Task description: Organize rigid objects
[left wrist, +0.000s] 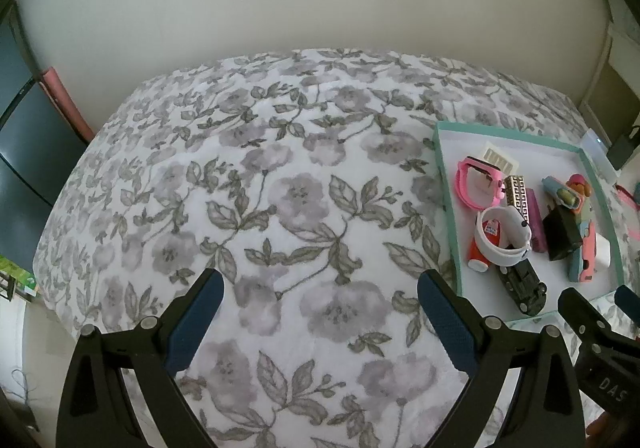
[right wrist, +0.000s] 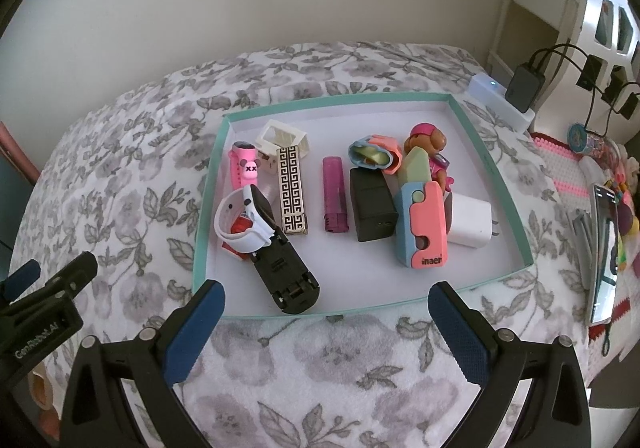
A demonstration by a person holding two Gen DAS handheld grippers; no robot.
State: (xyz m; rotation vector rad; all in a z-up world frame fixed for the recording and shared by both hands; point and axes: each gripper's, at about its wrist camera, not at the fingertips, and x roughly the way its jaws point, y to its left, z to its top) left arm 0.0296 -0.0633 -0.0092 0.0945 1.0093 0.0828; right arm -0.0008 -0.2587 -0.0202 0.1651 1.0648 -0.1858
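A shallow teal-rimmed tray (right wrist: 504, 172) (left wrist: 444, 184) lies on the floral bedspread and holds small rigid items. Among them are a pink watch (right wrist: 244, 168), a white watch (right wrist: 240, 226), a black folding stand (right wrist: 286, 274), a gold patterned case (right wrist: 292, 192), a purple lighter (right wrist: 335, 194), a black charger (right wrist: 372, 210), a white charger (right wrist: 470, 220), a pink-and-blue toy (right wrist: 424, 226) and a small doll (right wrist: 428, 140). My right gripper (right wrist: 326, 296) hangs open just before the tray's near rim, holding nothing. My left gripper (left wrist: 320, 288) stands open over bare bedspread, left of the tray.
The floral bedspread (left wrist: 280, 188) stretches free to the left and back toward a pale wall. Right of the tray lie a white power strip (right wrist: 500, 100) with plugged adapters, a phone (right wrist: 604, 248) and a pink knitted mat (right wrist: 568, 172) with trinkets.
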